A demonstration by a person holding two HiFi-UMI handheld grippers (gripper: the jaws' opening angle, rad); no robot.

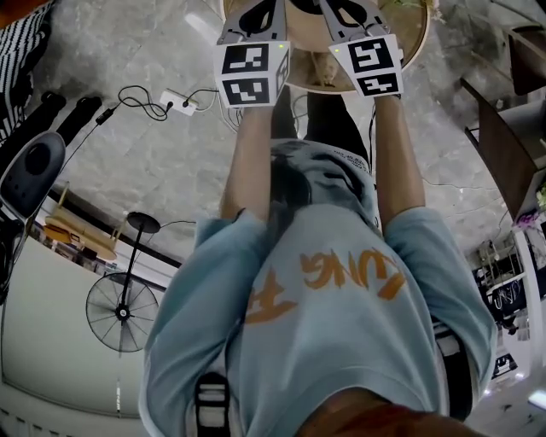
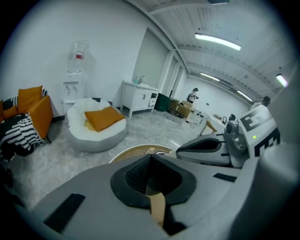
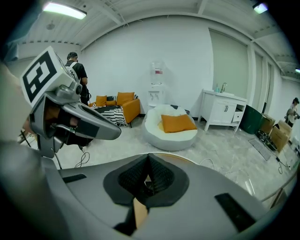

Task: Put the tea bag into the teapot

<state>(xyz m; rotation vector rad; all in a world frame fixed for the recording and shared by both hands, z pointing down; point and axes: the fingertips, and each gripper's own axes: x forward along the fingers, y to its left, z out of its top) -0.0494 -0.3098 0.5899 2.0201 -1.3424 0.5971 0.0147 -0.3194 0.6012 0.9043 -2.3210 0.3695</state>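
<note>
Round wooden table [image 1: 416, 38], top edge; left gripper [image 1: 256, 34], right gripper [image 1: 363, 38] side by side over it. Power strip [image 1: 179, 101], standing fan [image 1: 122, 311] on grey floor [image 1: 171, 179].

The room is lit brightly by ceiling strip lights [image 3: 64, 10] above the beanbag [image 3: 169, 129], under which only soft shadow is cast. Both gripper views are bowed at the edges and blackened at the corners. The right gripper [image 3: 147, 180], nearer than the beanbag, is slightly blurred.

One left claw [image 2: 150, 158], one right claw [image 3: 148, 159], one round table [image 1: 413, 36], one fan [image 1: 122, 312].
</note>
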